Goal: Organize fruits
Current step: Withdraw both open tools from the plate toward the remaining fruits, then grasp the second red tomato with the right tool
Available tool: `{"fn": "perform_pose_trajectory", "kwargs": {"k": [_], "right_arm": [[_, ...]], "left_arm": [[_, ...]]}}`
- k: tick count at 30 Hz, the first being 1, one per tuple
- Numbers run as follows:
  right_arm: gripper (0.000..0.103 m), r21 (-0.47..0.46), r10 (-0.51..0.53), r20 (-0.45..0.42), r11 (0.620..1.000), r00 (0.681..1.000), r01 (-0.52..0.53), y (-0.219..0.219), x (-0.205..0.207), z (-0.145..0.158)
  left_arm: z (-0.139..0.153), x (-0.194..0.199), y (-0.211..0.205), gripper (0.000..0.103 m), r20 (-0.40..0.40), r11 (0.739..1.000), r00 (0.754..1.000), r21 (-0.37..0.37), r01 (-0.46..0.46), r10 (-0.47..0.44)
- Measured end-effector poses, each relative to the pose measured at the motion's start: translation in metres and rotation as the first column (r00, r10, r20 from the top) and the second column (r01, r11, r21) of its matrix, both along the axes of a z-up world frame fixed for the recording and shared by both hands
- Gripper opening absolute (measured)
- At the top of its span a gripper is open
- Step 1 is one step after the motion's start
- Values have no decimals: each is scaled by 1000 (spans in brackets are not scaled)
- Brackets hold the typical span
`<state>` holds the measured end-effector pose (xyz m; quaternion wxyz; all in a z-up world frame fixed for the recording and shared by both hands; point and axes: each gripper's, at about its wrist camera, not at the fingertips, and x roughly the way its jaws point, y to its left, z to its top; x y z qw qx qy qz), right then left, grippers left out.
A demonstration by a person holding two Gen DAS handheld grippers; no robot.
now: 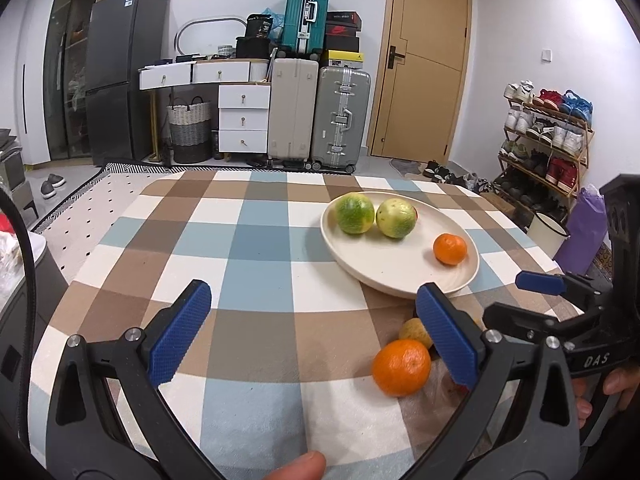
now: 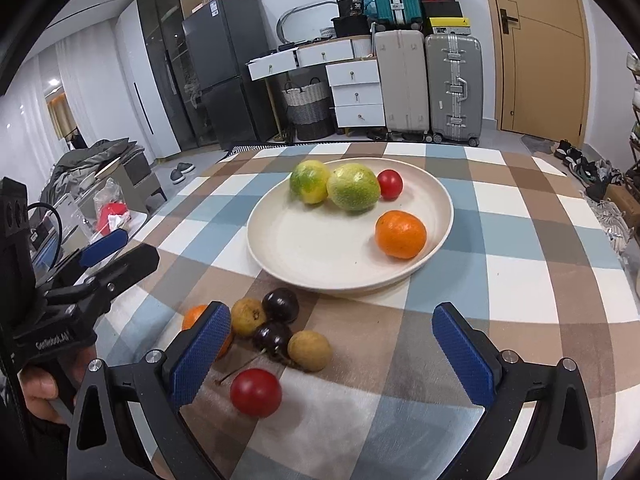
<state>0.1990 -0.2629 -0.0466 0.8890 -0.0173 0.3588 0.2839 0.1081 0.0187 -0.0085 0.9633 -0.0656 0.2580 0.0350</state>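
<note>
A cream plate [image 2: 316, 248] [image 1: 394, 270] on the checked tablecloth holds two green citrus fruits [image 2: 352, 186] [image 1: 355, 213], an orange mandarin [image 2: 401, 234] [image 1: 450, 248] and a small red fruit [image 2: 390, 184]. In front of the plate lie loose fruits: a red one [image 2: 256, 392], two dark plums [image 2: 281, 305], two tan longans [image 2: 310, 350] and an orange mandarin [image 1: 401, 367] [image 2: 192, 317]. My left gripper [image 1: 316, 332] is open, with nothing between its fingers; the mandarin lies by its right finger. My right gripper [image 2: 332, 356] is open over the cloth, with the loose fruits by its left finger.
The table's far edge [image 1: 280, 174] gives onto a floor with suitcases [image 1: 340, 116], white drawers [image 1: 244, 120] and a shoe rack [image 1: 544, 140]. Each view shows the other gripper at its side, held by a hand [image 2: 38, 388].
</note>
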Motion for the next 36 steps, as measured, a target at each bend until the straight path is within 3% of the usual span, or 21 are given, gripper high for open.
{"fn": "perform_pose_trajectory", "kwargs": {"k": [10,25,30,36], "right_arm": [[102,-18,34,-37,999,999,-35,1,-22,-11],[100,-88,125,-91,987,988,-133,17,-27,-22],[85,-90,163,-115,981,980,-174,23,-29,-27],[75,-104,201,-122,971,972,-214,27,-34,-29]], "left_arm": [[1,-6,-6,102,-3,999,1000,23,28,-28],[-3,-6,-6,102,-38,999,998,-8,43,-43],[-4,-4,-6,102,-43,998,997,-16,64,-64],[-6,-2,-17,102,-65,992,989,-1,129,-129]]}}
